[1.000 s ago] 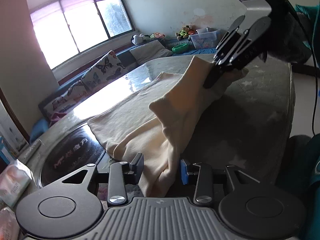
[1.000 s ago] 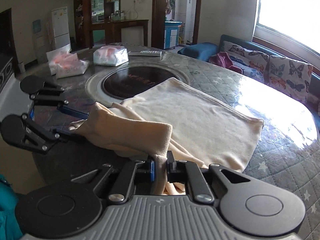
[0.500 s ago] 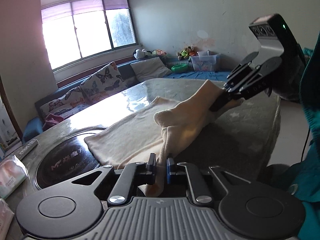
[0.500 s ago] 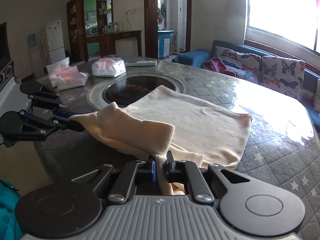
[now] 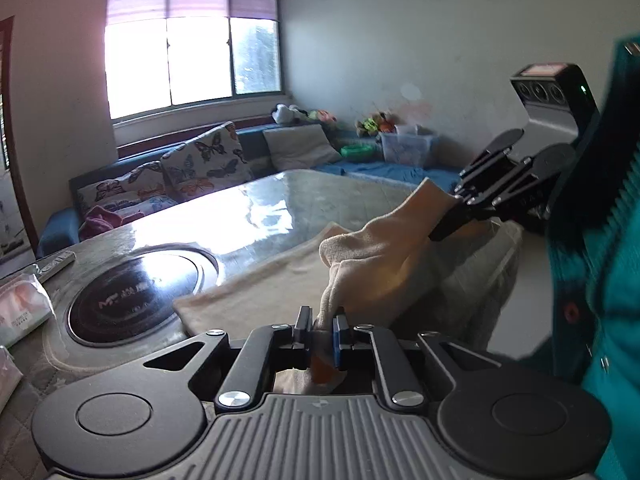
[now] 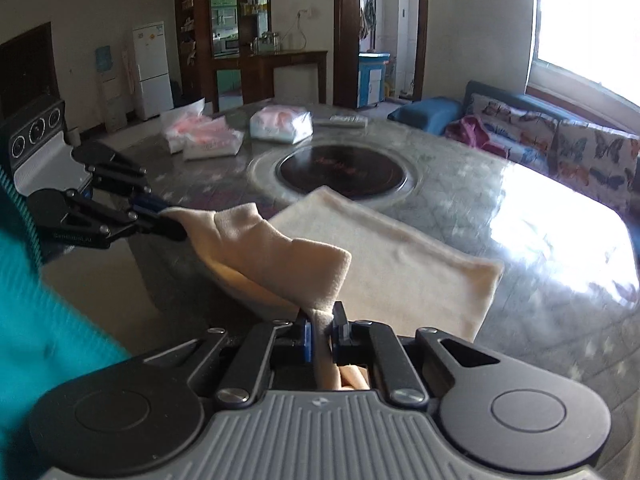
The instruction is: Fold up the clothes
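Observation:
A cream garment [image 5: 276,276] lies partly on the round grey table [image 5: 280,200], its near edge lifted off the table's front edge. My left gripper [image 5: 320,326] is shut on one end of that lifted edge. My right gripper [image 6: 322,330] is shut on the other end of the same garment [image 6: 384,264]. The lifted strip hangs stretched between them. The right gripper also shows in the left wrist view [image 5: 444,232], and the left gripper in the right wrist view [image 6: 176,232].
A black round hotplate [image 6: 344,172] sits in the table's middle. Plastic-wrapped packets [image 6: 280,124] and a remote [image 6: 346,121] lie at the far side. A sofa with butterfly cushions [image 5: 192,168] stands behind. The person's teal sleeve [image 5: 600,240] is close by.
My left gripper has shut on the garment's edge. Both grippers have lifted the edge and drawn it back toward the person, pulling the cloth toward the table's front.

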A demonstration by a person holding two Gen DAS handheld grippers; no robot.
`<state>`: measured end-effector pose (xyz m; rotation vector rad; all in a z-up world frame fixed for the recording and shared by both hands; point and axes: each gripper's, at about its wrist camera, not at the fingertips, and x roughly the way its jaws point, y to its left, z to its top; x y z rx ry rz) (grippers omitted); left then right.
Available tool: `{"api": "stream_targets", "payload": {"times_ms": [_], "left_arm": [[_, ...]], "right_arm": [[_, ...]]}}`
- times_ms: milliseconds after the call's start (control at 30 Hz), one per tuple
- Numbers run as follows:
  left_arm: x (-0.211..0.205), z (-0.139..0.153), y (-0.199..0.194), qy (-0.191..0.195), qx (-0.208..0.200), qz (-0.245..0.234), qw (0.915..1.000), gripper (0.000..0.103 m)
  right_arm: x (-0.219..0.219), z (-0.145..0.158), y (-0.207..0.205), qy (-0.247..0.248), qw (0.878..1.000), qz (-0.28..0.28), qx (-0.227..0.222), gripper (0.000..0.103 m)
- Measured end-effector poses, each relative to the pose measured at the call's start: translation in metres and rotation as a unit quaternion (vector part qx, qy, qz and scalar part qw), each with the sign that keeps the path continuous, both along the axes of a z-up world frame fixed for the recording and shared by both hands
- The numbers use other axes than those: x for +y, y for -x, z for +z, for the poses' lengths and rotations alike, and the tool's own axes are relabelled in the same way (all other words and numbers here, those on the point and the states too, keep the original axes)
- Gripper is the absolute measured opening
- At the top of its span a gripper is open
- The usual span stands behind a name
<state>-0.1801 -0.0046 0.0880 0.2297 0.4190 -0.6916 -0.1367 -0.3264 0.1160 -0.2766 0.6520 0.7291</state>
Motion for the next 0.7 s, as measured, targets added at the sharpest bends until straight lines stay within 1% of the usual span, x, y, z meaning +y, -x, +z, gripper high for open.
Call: {"api": "stream_targets", "payload": {"times_ms": [67, 167, 233, 300, 367, 433, 500, 533, 567, 633, 667, 700], "left_arm": [[0.002, 0.006, -0.019, 0.009, -0.007, 0.010, 0.9999, 0.011], [0.003, 0.011, -0.056, 0.007, -0.015, 0.025, 0.9996, 0.011], [0.004, 0.007, -0.086, 0.005, -0.007, 0.040, 0.9992, 0.011], [0.003, -0.003, -0.115, -0.005, 0.002, 0.057, 0.9984, 0.011], [0.001, -0.019, -0.143, -0.016, 0.017, 0.076, 0.9968, 0.011], [0.000, -0.038, -0.165, -0.020, 0.050, 0.097, 0.9938, 0.011], [0.000, -0.056, -0.178, -0.031, 0.066, 0.111, 0.9911, 0.011], [-0.001, -0.062, -0.182, -0.034, 0.075, 0.116, 0.9898, 0.012], [0.000, -0.066, -0.184, -0.035, 0.079, 0.121, 0.9889, 0.012], [0.002, -0.067, -0.184, -0.033, 0.078, 0.127, 0.9882, 0.016], [0.003, -0.065, -0.184, -0.032, 0.078, 0.132, 0.9877, 0.017], [0.005, -0.064, -0.184, -0.029, 0.077, 0.138, 0.9869, 0.021]], "right_arm": [[0.004, 0.008, -0.014, 0.005, 1.000, 0.004, -0.013, 0.008], [0.011, 0.016, -0.048, 0.008, 1.000, 0.004, -0.023, 0.008], [0.017, 0.014, -0.076, 0.016, 1.000, 0.001, -0.019, 0.008], [0.023, 0.011, -0.104, 0.024, 1.000, -0.002, -0.015, 0.008], [0.032, -0.003, -0.132, 0.035, 0.999, -0.009, -0.015, 0.008], [0.040, -0.028, -0.162, 0.041, 0.999, -0.025, 0.009, 0.008], [0.045, -0.053, -0.184, 0.039, 0.998, -0.047, 0.031, 0.010], [0.046, -0.065, -0.190, 0.038, 0.997, -0.055, 0.038, 0.012], [0.045, -0.075, -0.194, 0.036, 0.996, -0.069, 0.038, 0.019], [0.040, -0.086, -0.193, 0.019, 0.995, -0.088, 0.045, 0.020], [0.034, -0.086, -0.190, 0.008, 0.994, -0.099, 0.042, 0.023], [0.028, -0.085, -0.187, -0.003, 0.993, -0.112, 0.038, 0.023]]}}
